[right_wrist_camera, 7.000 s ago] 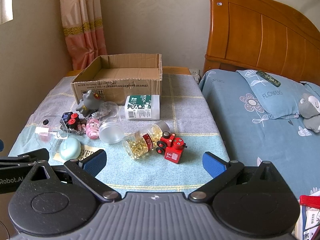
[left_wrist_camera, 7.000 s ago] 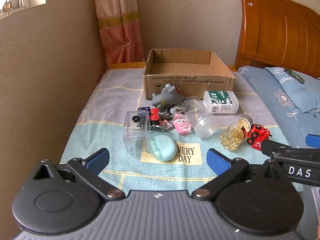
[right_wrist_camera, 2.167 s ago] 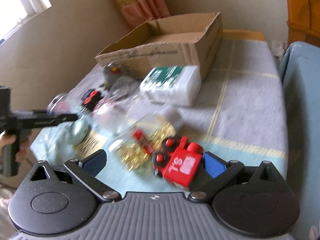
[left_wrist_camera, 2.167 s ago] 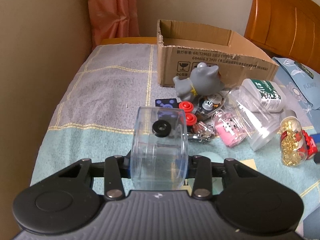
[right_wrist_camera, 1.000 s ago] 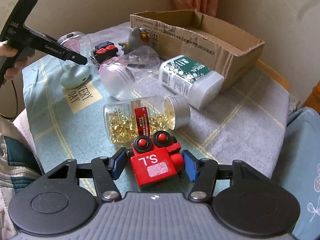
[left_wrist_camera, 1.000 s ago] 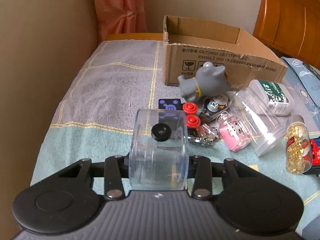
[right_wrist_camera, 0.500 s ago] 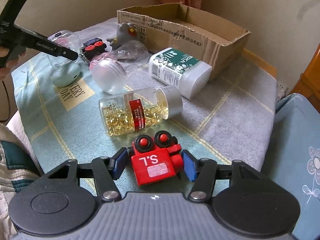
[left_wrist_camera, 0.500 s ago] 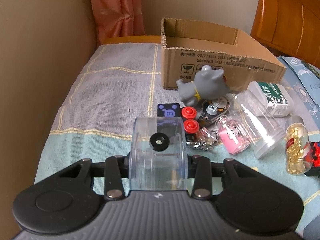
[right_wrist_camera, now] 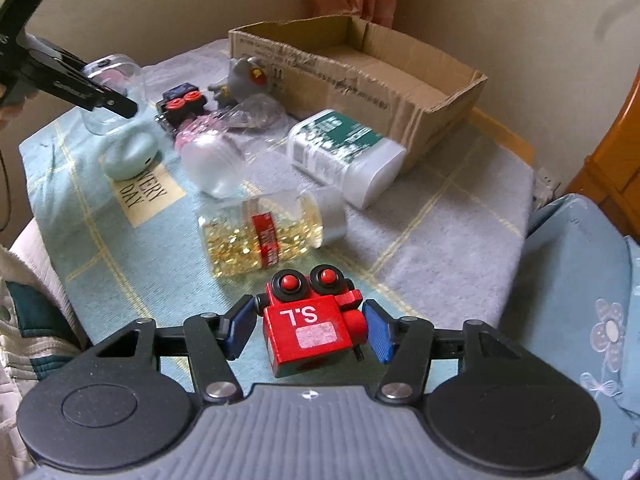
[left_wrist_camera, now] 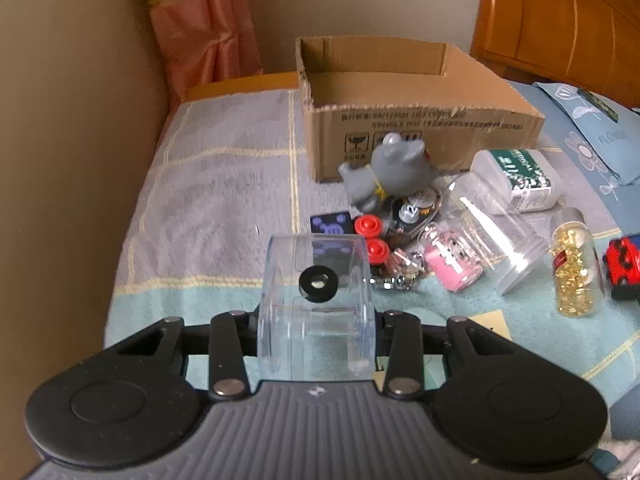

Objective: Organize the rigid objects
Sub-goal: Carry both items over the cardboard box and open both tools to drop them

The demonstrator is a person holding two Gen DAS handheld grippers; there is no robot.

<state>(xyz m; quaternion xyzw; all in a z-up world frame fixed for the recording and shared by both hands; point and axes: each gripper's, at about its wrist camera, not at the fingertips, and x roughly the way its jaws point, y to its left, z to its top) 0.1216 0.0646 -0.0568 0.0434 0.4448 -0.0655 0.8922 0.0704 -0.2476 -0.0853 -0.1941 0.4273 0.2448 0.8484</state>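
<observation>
Two loads gripped: our left gripper [left_wrist_camera: 316,332] clamps the clear plastic jar [left_wrist_camera: 316,312], right gripper [right_wrist_camera: 310,330] the red wooden toy train [right_wrist_camera: 314,326]; the open brown cardboard box [left_wrist_camera: 424,120] lies at one o'clock

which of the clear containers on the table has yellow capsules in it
The capsule bottle with the red label and silver cap, lying beside the red toy; the frosted jar looks empty.

Setting: home bedroom. Evidence: wooden headboard [left_wrist_camera: 560,20] above a floral blue pillow [left_wrist_camera: 600,136]; pink curtain [left_wrist_camera: 200,20] left of the headboard; cloth-covered bedside table [left_wrist_camera: 220,184] beside the pillow, bearing toys, bottles, cardboard box [left_wrist_camera: 420,120].
</observation>
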